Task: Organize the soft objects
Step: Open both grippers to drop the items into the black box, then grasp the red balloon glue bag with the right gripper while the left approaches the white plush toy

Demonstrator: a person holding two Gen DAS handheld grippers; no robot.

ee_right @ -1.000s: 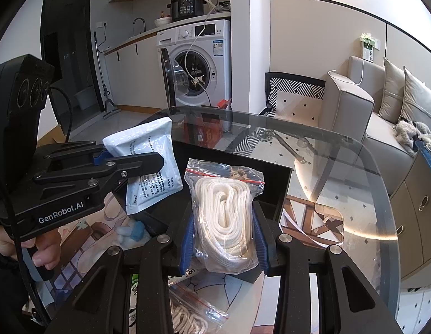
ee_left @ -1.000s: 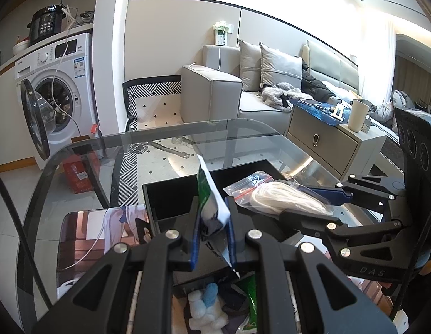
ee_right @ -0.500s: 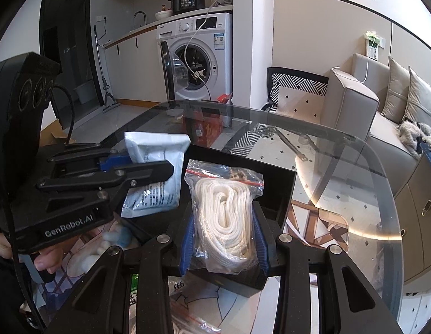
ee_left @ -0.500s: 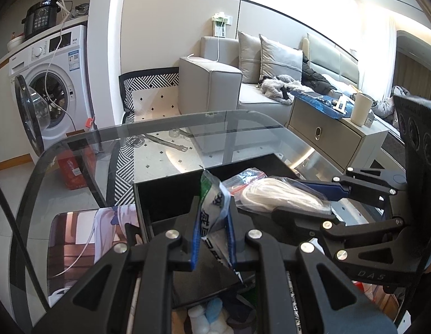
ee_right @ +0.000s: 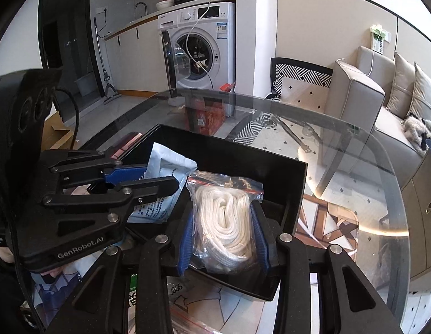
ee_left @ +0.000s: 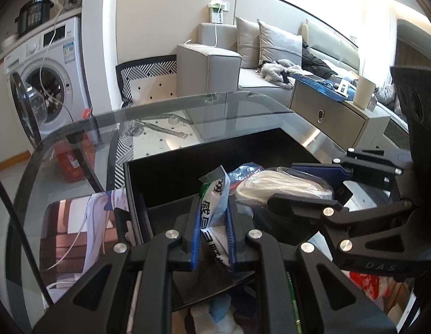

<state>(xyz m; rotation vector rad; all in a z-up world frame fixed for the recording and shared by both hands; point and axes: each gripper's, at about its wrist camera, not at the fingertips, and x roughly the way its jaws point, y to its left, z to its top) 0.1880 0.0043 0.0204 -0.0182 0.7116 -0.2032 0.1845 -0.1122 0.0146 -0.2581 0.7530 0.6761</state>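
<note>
My left gripper [ee_left: 212, 217] is shut on a flat white-and-blue packet [ee_left: 212, 208] and holds it low inside the black open box [ee_left: 187, 167]. In the right wrist view the same packet [ee_right: 166, 172] sits between the left gripper's fingers [ee_right: 148, 181]. My right gripper [ee_right: 223, 222] is shut on a clear zip bag of white rope [ee_right: 225, 217], held over the near right part of the box [ee_right: 296, 192]. The rope bag also shows in the left wrist view [ee_left: 279, 188], close to the right of the packet.
The box stands on a round glass table [ee_right: 354, 167]. Loose bags and cotton pieces [ee_left: 215, 314] lie near the front edge. A washing machine [ee_right: 198, 47], a sofa [ee_left: 215, 64] and a side cabinet [ee_left: 335, 117] stand beyond the table.
Both grippers have moved forward and down over the box. The packet has dropped from above the rim to inside the box. The rope bag has come lower too.
</note>
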